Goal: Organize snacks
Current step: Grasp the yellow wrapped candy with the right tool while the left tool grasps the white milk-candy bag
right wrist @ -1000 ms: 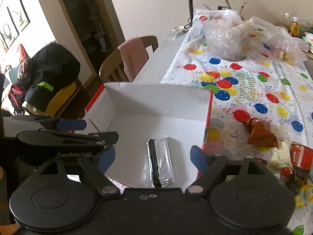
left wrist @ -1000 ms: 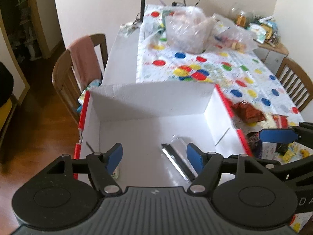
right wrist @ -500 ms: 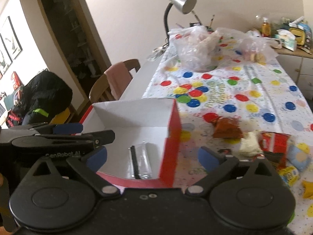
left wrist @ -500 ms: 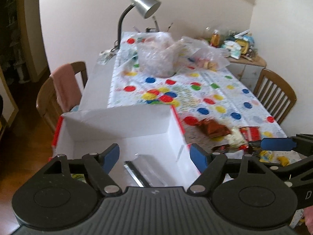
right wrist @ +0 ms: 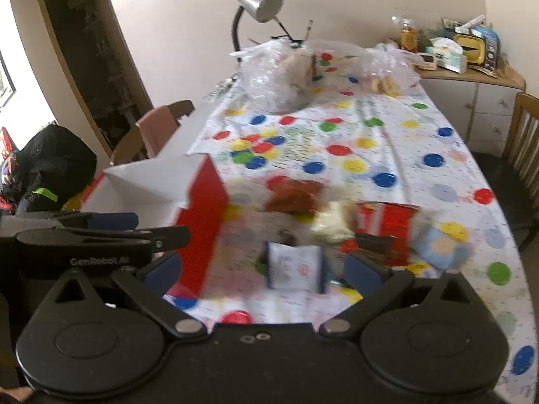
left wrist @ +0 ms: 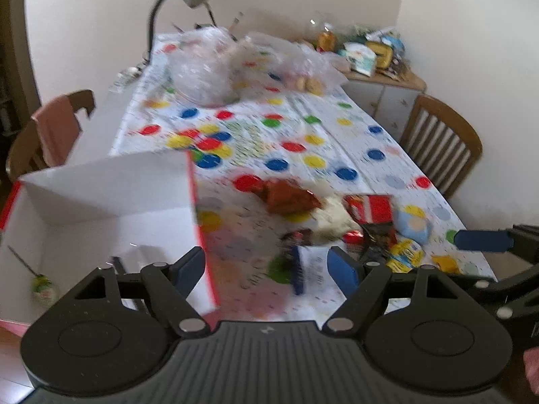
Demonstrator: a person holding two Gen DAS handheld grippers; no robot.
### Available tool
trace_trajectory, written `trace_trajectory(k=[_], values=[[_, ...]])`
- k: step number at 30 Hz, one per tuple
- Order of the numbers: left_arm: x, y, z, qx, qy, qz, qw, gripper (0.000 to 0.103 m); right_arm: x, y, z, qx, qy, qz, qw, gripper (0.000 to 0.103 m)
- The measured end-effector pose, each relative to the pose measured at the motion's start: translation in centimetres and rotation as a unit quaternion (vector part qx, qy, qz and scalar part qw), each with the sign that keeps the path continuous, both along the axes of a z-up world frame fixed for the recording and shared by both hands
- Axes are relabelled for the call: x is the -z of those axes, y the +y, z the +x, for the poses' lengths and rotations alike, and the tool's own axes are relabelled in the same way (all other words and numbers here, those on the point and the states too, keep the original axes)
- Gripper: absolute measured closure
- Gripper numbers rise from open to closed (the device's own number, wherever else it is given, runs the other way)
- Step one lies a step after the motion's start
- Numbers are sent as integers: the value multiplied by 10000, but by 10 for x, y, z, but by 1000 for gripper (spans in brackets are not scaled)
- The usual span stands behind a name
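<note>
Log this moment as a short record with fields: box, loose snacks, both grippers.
box: red and white box at the table's left edge, open
in box: a round green sweet
loose snacks: brown packet, red packet, small white packet with blue edges, on the spotted tablecloth
left gripper: jaws open, empty
right gripper: jaws just opened wide, gripping nothing

blur: snack pile (right wrist: pixel 340 222) smeared, wrappers unreadable | small white pack (right wrist: pixel 294 266) print illegible | cut off: white box (left wrist: pixel 111 202) at left edge; chair (right wrist: pixel 524 141) at right edge | hidden: silver packet (left wrist: pixel 118 264) mostly behind left hand-held gripper (left wrist: pixel 266 267) | sideboard clutter (right wrist: pixel 451 48) too small
</note>
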State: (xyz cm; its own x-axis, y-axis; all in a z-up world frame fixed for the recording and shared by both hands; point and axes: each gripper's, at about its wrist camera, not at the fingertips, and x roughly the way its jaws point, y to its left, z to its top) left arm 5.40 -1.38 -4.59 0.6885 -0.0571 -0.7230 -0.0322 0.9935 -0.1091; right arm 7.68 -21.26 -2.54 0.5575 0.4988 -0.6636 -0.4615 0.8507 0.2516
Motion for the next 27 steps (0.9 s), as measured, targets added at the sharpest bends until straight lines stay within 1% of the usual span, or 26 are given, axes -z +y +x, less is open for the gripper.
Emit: trace_trajectory(k=[3,7,15,24,27], values=[[11,-16,8,141,171,-36,9997,23,8,-25,6,100,63,-73,9999,0],[26,-35,21,157,368,-17,9992,23,22,-55,17,154,99,-239,9995,0],[62,-62,50,58,702,108,9975,23,58,-106,38,294,307,-578,9974,0],[95,-80,80,-95,1025,145,9946,24,91,-137,58,343,584,-778,9947,2],[103,-82,87,-189,1124,135,9934,23,103,-144,64,340,655,-858,9936,4]])
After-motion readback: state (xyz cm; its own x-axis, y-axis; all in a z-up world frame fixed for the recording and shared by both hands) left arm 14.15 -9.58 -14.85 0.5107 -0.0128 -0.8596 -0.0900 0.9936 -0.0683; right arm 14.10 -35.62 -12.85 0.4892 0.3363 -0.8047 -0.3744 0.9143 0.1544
